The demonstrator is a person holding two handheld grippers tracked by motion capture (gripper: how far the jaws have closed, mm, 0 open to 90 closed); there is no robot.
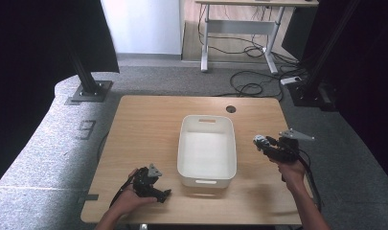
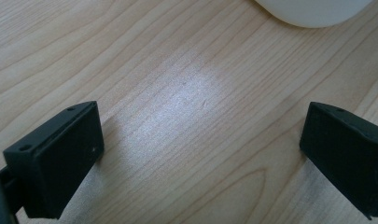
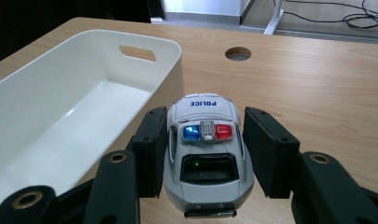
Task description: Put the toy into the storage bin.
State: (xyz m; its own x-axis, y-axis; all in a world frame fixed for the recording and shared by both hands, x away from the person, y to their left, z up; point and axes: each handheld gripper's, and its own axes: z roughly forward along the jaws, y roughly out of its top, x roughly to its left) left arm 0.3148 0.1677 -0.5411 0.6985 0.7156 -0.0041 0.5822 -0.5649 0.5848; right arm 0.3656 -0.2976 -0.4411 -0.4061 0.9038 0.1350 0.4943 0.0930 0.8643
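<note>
Between the right gripper's (image 3: 204,154) jaws: one toy police car (image 3: 206,149), white and grey body, blue and red roof lights, "POLICE" lettered on the bonnet. Jaws closed partway, pads pressed to the car's two flanks; nose points away from the hand. Grip across the narrow width judged deliberate, since the flat sides give the pads a square seat and leave the wheels free below. Car appears carried clear of the table (image 3: 317,88), just beside the bin's long wall.

Left of those jaws, close by: one white plastic bin (image 3: 51,116), oblong, rounded corners, slot handle in the far end wall, empty. Open top faces up, judged the likely destination for the car.

Ahead of the jaws, farther off: round cable hole (image 3: 238,53) in the tabletop.

Between the left gripper's (image 2: 200,140) jaws: bare wood grain, nothing held. Jaws spread wide, low over the table near the bin's near corner; judged parked out of the way while the other hand works.

Beyond the table: grey carpet, desk frame (image 1: 239,28), loose cables (image 1: 251,86).
</note>
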